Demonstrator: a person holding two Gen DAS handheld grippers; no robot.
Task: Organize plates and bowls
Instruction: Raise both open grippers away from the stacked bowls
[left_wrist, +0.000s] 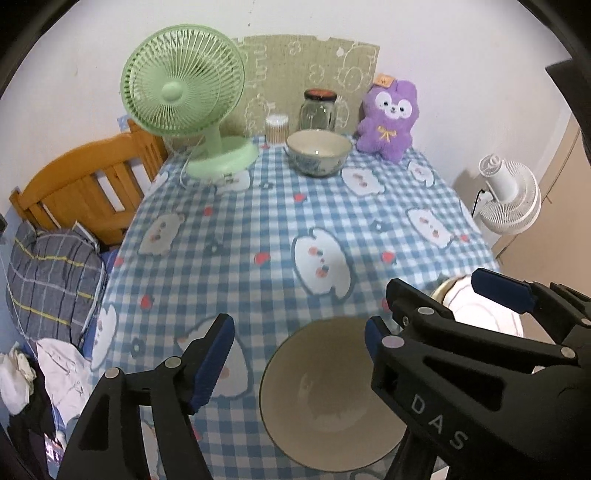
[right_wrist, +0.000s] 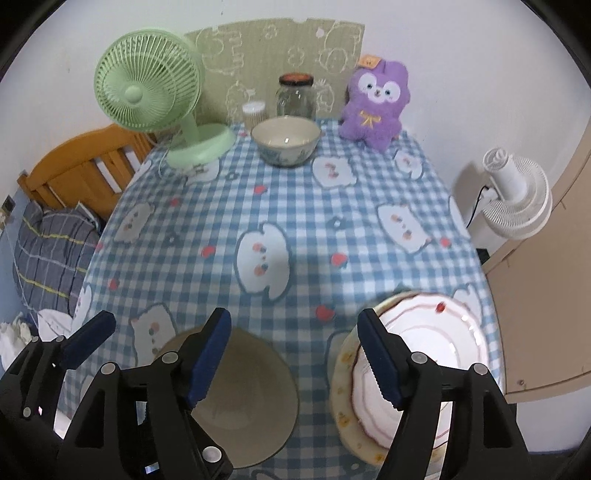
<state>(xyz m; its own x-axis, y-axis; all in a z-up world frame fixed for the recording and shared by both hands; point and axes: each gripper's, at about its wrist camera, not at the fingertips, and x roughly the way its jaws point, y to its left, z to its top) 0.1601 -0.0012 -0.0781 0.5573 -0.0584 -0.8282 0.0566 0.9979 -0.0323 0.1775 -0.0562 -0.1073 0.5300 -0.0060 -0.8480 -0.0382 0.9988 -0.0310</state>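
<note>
1. Bowl (left_wrist: 332, 402), plain beige, sits on the checked worktop (left_wrist: 258, 221) at the near edge, below the left hand-held gripper (left_wrist: 295, 354), whose jaws stand apart, holding nothing. A second bowl (left_wrist: 318, 152) stands far back beside the green fan (left_wrist: 184, 88).
2. Right hand-held gripper (right_wrist: 295, 354) hangs spread and empty between the beige bowl (right_wrist: 251, 402) and stacked plates (right_wrist: 424, 354).

Each gripper (left_wrist: 299, 354) (right_wrist: 293, 356) has 2 black plastic fingers with silver rivets and ridged blue pads (left_wrist: 214, 363); one bears white "DAS" lettering.
</note>
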